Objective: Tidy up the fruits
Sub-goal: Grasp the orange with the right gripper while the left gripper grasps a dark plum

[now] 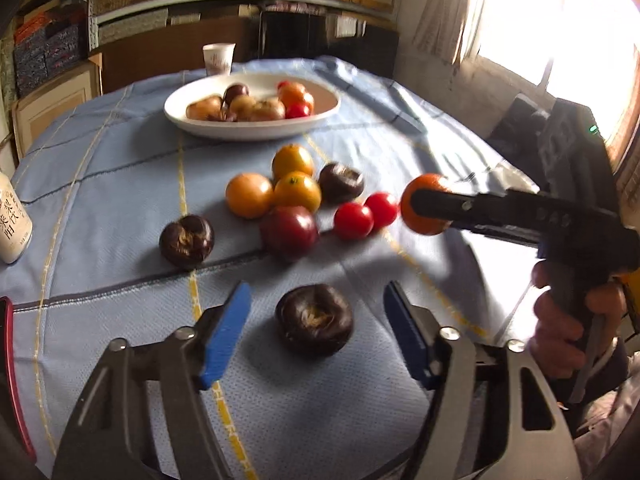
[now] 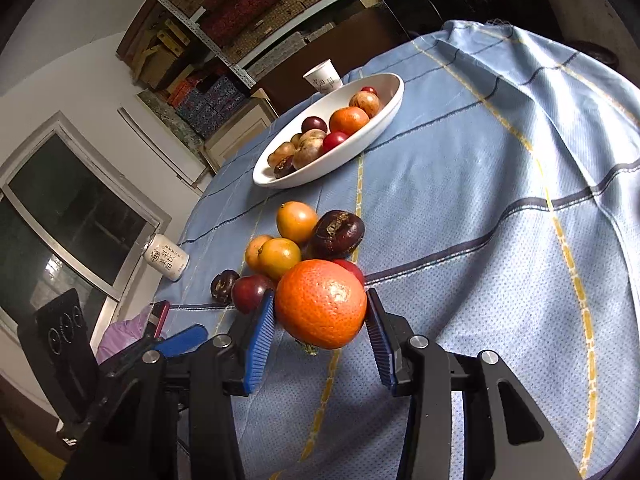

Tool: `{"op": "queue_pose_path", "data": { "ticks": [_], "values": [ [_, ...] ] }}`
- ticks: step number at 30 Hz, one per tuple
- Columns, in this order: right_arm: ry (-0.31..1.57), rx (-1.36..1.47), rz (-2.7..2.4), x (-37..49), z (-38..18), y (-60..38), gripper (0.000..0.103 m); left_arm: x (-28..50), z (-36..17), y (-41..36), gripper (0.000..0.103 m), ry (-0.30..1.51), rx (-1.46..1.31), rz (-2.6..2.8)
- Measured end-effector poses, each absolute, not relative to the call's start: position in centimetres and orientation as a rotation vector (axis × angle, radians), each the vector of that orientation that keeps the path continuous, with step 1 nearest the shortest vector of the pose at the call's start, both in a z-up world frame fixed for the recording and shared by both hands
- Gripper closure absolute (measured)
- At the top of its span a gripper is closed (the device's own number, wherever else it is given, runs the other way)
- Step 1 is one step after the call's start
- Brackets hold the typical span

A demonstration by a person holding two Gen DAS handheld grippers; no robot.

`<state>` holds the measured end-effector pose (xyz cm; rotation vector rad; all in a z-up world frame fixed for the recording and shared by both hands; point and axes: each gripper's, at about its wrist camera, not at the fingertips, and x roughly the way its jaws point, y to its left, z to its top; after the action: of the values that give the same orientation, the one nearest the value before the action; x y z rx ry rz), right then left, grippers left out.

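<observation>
Bottle (image 1: 12, 220) at 9 o'clock carries Chinese characters, unreadable; cup (image 1: 218, 59) print blurred. Loose on cloth (image 1: 120, 152): three yellow fruits (image 1: 280, 184), two tomatoes (image 1: 362, 216). Right gripper (image 2: 320, 320) clamps orange (image 2: 320, 304); left gripper (image 1: 316, 332) gapes around dark fruit (image 1: 314, 320), not touching. Bowl (image 1: 256, 130) at 12 o'clock.

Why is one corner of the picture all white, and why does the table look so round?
Left wrist view: sunlight through the window washes that corner out, and the orange in the right gripper looks a little smeared. Both views: the fisheye lens bends the straight stripes of the blue tablecloth into curves. Right wrist view: evenly lit, orange sharp.
</observation>
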<state>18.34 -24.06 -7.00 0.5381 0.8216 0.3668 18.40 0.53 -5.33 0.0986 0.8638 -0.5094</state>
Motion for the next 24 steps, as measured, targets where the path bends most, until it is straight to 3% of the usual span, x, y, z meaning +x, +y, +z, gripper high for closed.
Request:
{"op": "queue_pose_path", "data": {
  "ticks": [6,13,17,24],
  "values": [
    [0.833,0.565,0.393,18.5,-7.5,-24.2,0.058,18.8,-6.1,0.1,0.049,0.906,0.125,-0.482],
    [0.838,0.583,0.405,18.6,-7.8,-24.3,0.058,18.9,-6.3,0.1,0.05,0.921,0.14,-0.463],
    [0.838,0.588,0.409,18.6,-7.9,-24.5,0.058,18.6,-6.5,-0.3,0.06,0.93,0.155,-0.481],
    [0.829,0.571,0.405,18.4,-7.5,-24.6,0.058,18.6,-6.1,0.1,0.061,0.936,0.131,-0.473]
  ]
}}
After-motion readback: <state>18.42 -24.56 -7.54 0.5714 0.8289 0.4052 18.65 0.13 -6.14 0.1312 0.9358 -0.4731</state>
